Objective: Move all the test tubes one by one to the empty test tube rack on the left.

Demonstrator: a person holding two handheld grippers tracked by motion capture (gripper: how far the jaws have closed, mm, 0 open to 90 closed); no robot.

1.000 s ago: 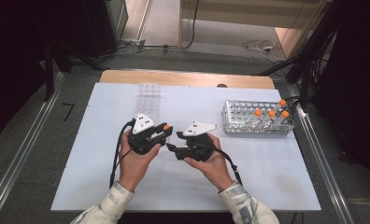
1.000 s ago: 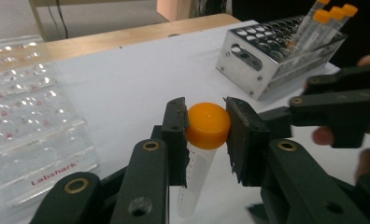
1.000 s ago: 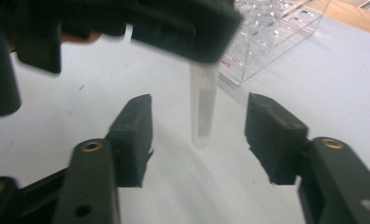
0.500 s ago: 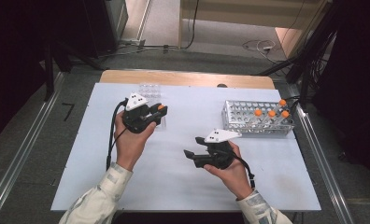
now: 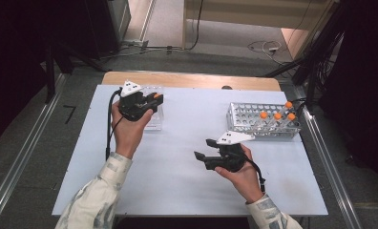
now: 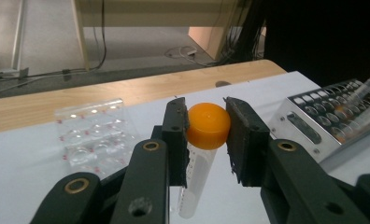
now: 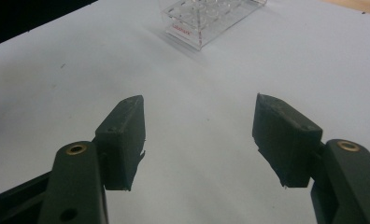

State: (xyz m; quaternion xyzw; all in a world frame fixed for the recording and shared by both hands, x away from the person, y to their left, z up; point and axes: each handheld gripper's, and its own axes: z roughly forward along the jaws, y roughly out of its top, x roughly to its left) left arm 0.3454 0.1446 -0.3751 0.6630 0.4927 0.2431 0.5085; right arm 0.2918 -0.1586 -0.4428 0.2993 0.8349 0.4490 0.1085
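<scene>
A clear tube with an orange cap hangs between the jaws of my left gripper, which is shut on the cap. In the high view, my left gripper hovers over a clear plastic rack at the far left of the white table. My right gripper is near the table's middle and points left. In the right gripper view, my right gripper is open, its jaws have just been opening, and only bare table lies between them.
A metal tube rack with three orange-capped tubes stands at the back right. The clear plastic rack lies some way ahead of the right jaws. A wooden strip borders the table's far edge.
The two grippers were together at the table's middle. The left hand has carried the tube away to the far left over the clear rack. The right hand has drawn back to the right.
</scene>
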